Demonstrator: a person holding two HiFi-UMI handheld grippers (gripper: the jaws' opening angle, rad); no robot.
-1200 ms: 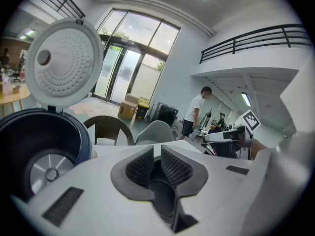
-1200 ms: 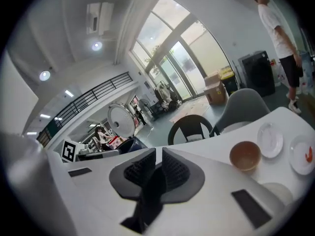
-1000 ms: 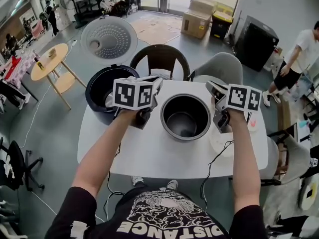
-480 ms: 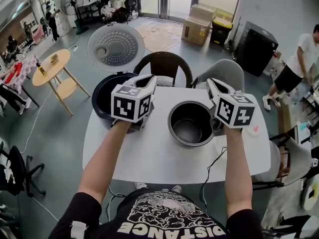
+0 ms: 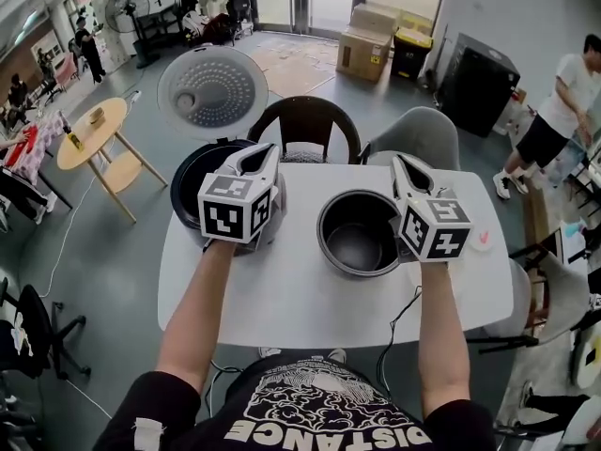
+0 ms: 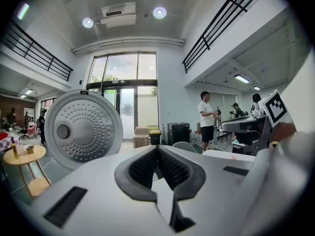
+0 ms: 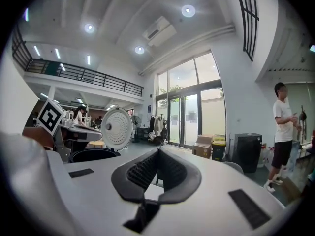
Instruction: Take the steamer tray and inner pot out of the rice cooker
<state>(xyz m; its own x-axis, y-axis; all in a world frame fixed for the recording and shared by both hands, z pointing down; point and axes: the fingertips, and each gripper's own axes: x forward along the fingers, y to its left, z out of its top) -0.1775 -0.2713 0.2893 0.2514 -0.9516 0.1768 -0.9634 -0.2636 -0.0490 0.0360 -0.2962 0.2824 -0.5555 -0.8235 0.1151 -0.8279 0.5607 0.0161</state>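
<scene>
One inner pot (image 5: 359, 233) stands on the bench (image 5: 300, 299) between two claws; one rice cooker (image 5: 191, 184), lid (image 5: 212, 92) raised, sits at its left. Left claw (image 5: 267, 149), seemingly over the cooker's rim, and right claw (image 5: 399, 161) are both closed, empty.

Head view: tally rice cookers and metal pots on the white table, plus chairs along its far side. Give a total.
Rice cooker: 1
Inner pot: 1
Chairs: 2 (brown chair, grey chair)
Total: 4
</scene>
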